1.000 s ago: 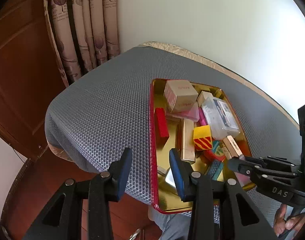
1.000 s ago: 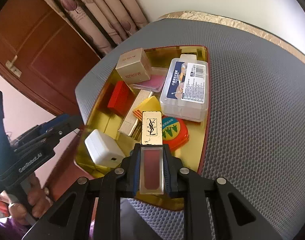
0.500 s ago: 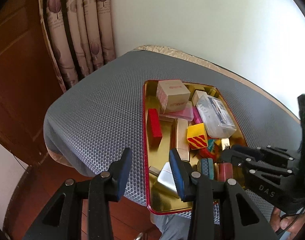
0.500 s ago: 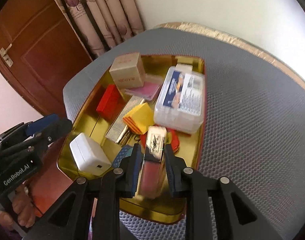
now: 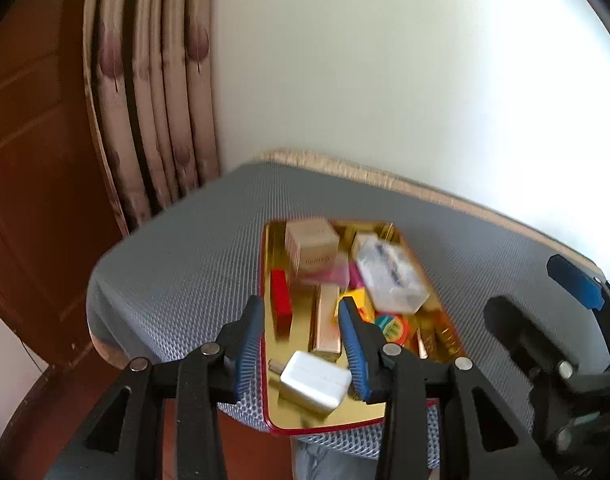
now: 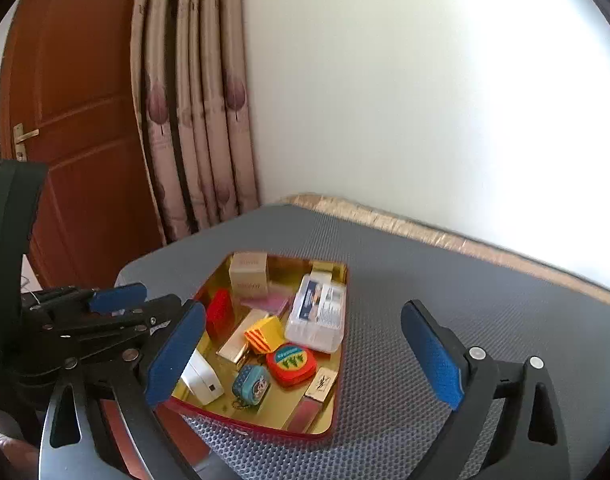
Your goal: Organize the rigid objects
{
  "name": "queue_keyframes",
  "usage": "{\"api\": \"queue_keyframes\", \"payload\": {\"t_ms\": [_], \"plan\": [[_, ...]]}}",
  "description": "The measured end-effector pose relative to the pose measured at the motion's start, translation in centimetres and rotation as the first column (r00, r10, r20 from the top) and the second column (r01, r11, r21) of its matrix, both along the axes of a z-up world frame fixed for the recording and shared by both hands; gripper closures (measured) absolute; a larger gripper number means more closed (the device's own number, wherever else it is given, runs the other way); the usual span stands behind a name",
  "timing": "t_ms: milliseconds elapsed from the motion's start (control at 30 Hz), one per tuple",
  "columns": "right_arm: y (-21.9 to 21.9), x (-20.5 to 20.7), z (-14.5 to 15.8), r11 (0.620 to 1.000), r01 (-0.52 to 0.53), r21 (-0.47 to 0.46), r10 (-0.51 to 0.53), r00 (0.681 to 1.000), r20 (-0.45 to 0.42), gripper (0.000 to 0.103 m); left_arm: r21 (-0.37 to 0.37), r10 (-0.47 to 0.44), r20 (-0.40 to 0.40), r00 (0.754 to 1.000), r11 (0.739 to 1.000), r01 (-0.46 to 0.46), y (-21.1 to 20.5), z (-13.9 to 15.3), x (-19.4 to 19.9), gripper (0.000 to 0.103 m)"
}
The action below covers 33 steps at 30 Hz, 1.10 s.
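A gold tray with a red rim (image 6: 337, 408) (image 5: 265, 264) sits on the grey mesh table and holds several small rigid items. The red-and-gold lipstick case (image 6: 315, 394) lies in its near right corner. A white charger (image 5: 315, 380) (image 6: 201, 380), a clear plastic box (image 6: 317, 314) (image 5: 389, 276), a beige box (image 6: 249, 276) (image 5: 311, 246), a red block (image 5: 281, 300) and a round red tin (image 6: 291, 364) also lie inside. My right gripper (image 6: 305, 356) is wide open and empty above the tray. My left gripper (image 5: 301, 344) is open and empty over the tray's near end.
The grey mesh table (image 6: 465, 300) has a gold fabric border (image 6: 425, 232) along the white wall. A patterned curtain (image 6: 193, 120) and a wooden door (image 6: 73, 120) stand to the left. The table's near edge drops off just below the tray.
My right gripper opened and let go of the lipstick case, which now lies in the tray. Both grippers pulled back and tilted up from the tray.
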State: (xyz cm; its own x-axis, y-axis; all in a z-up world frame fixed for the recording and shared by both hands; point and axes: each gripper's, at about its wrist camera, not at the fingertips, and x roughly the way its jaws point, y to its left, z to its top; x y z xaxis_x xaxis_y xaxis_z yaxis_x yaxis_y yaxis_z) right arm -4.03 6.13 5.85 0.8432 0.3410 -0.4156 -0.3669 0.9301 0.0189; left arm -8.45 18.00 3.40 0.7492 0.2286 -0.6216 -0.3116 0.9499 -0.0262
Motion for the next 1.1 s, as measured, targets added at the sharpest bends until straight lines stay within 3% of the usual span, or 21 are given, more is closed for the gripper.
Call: {"api": "queue_keyframes", "payload": {"t_ms": [133,333,433,700,1000,1100], "plan": [[-1.2,-1.0,0.3,0.998,0.044,0.046,-0.045,0.999,0.023,0.001,-0.061,0.003,0.039,0.999,0.998,0.0,0.1,0.6,-1.3,0.064],[-1.9,-1.9,-0.8,0.991,0.112,0.075,-0.109,0.993,-0.042,0.001,-0.107,0.052,0.053,0.997,0.993,-0.046,1.3,0.7,-3.3,0.064],[-1.2,-2.7,-1.5,0.987,0.162,0.014,-0.162,0.986,-0.031,0.001,-0.048,0.092,0.05,0.995,0.995,-0.089,1.1,1.0,-4.1,0.064],[-0.8,-3.5,-2.2,0.987,0.155,0.035,-0.153,0.986,-0.068,0.001,0.053,0.094,0.051,0.994,0.994,-0.097,0.0,1.5,-4.5,0.064],[-1.4,-3.7,-2.2,0.984,0.177,0.033,-0.174,0.982,-0.078,0.001,0.067,0.091,0.065,0.994,0.993,-0.096,-0.4,1.9,-5.2,0.064],[-1.3,-3.6,-2.4,0.985,0.171,0.033,-0.167,0.982,-0.093,0.001,0.068,0.093,0.032,0.995,0.993,-0.095,-0.5,2.0,-5.2,0.064]]}}
